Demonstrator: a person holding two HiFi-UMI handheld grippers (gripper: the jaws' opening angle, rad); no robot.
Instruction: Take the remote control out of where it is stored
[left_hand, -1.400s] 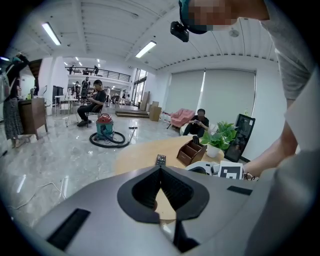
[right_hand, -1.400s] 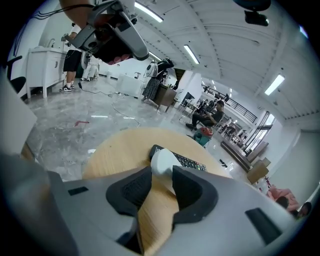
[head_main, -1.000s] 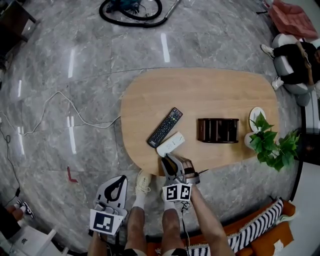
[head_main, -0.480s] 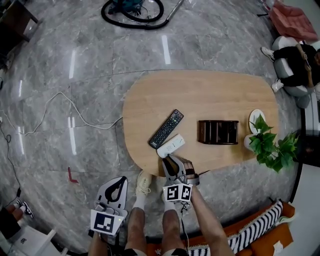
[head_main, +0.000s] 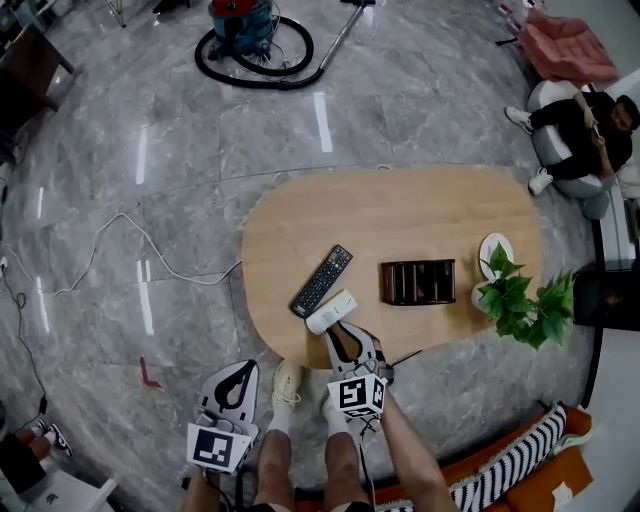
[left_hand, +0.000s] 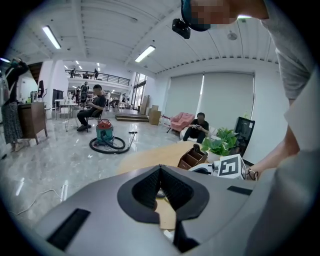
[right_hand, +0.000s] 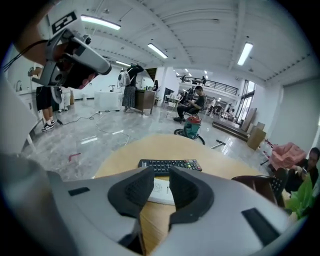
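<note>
Head view. The right gripper (head_main: 338, 329) stands at the near edge of the wooden table (head_main: 400, 215), its jaws apart and pointing at the white remote (head_main: 331, 312), which lies flat just ahead of the tips. The black remote (head_main: 321, 281) lies flat just beyond the white one, nearly parallel to it. Both are outside the dark holder (head_main: 384, 282), which sits apart to their right, divided into slots. What the slots contain cannot be told from here. The left gripper (head_main: 240, 370) hangs off the table, above the floor, touching nothing.

Left gripper view. The pads meet at the tips and nothing is between them. Beyond, the holder (left_hand: 192, 159) shows on the table with a dark object standing up out of it. What it is cannot be made out.

Right gripper view. The jaws are moderately apart and closing. The near end of the white remote (right_hand: 161, 192) shows in the gap, and neither pad presses on it. The black remote (right_hand: 170, 165) lies crosswise behind it. The holder (right_hand: 255, 182) sits at the right.
</note>
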